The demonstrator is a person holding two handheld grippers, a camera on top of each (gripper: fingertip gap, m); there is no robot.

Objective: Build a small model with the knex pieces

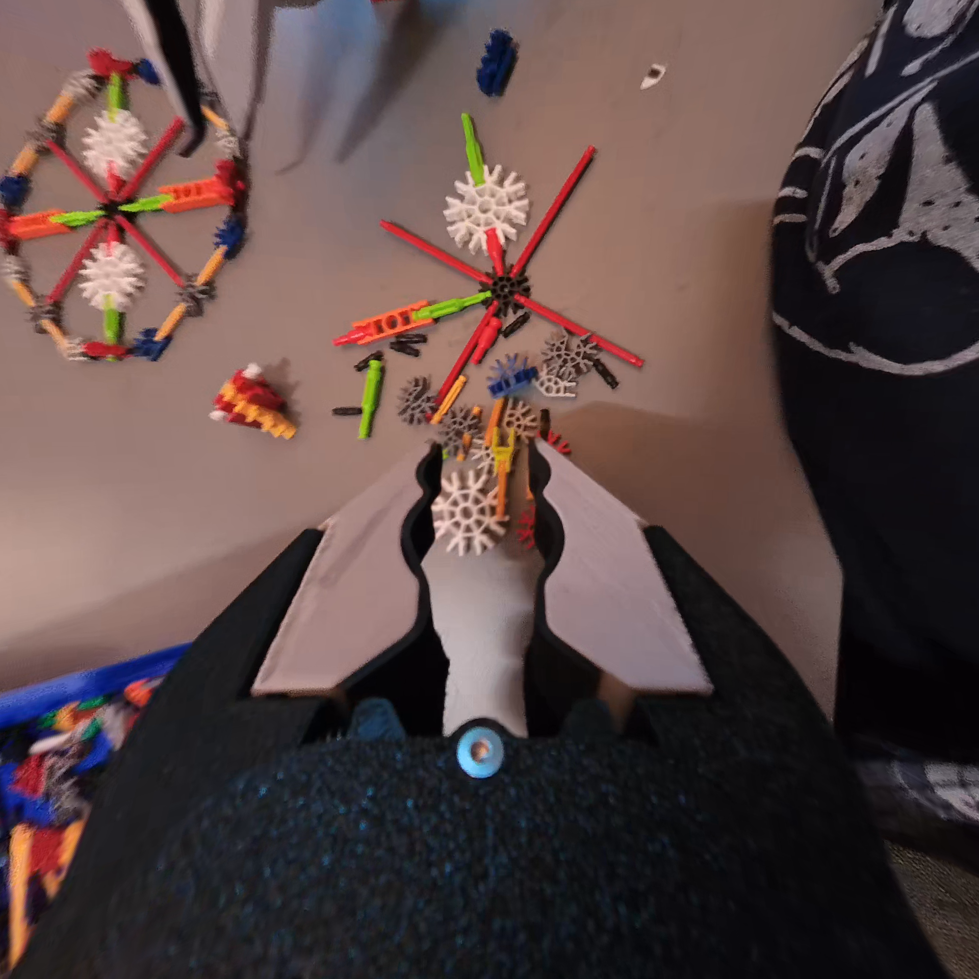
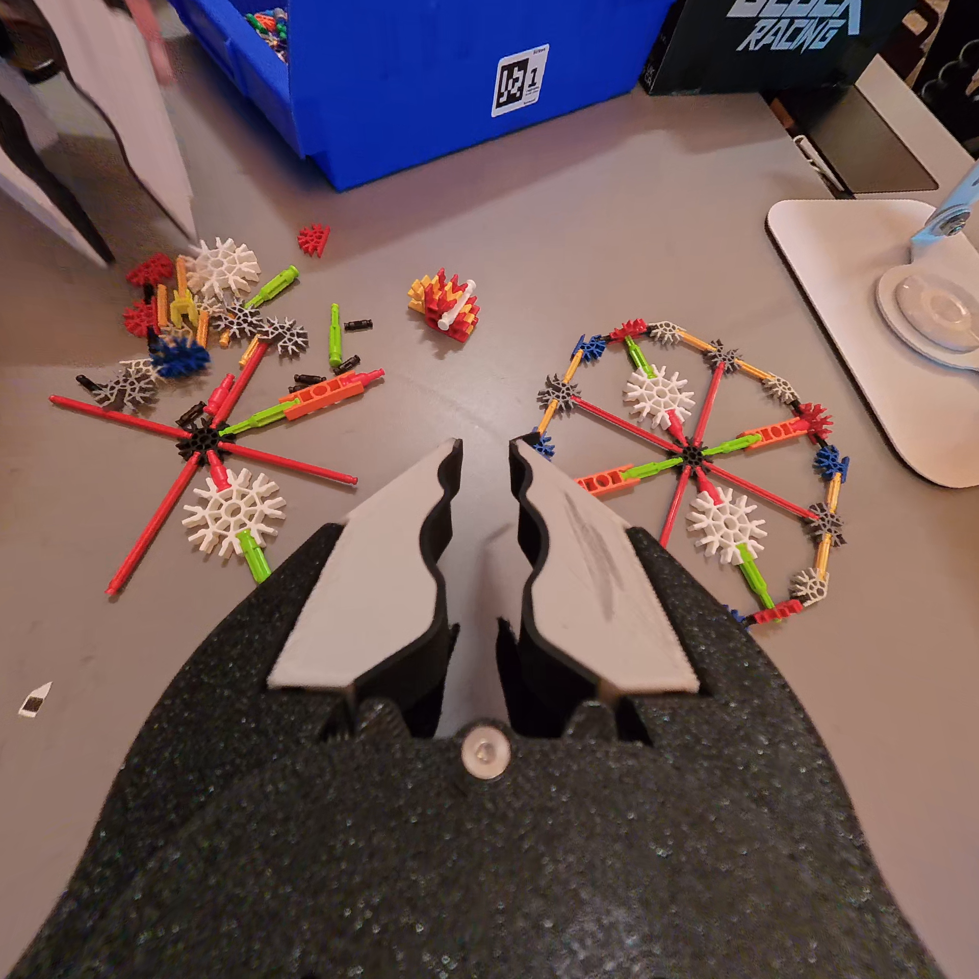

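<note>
A grey table [image 2: 530, 275] is bearing scattered toy parts. The left gripper [image 1: 484, 455] is hovering open over a white snowflake piece [image 1: 469, 513]; the right gripper [image 2: 484, 447] is gaping empty beside a finished wheel [image 2: 688, 466].

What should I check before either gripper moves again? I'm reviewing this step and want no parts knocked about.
1. Left gripper open: ok, jaws apart over the loose pile.
2. Left gripper empty: ok, a white snowflake connector lies between the fingers, not pinched.
3. Right gripper open and empty: ok, only bare table shows between the jaws.
4. Right gripper apart from the finished wheel: cannot tell, its right fingertip overlaps the wheel's rim in view.
5. Unfinished spoke assembly lying flat: ok.
6. Blue bin out of the way: ok, behind the parts.
</note>
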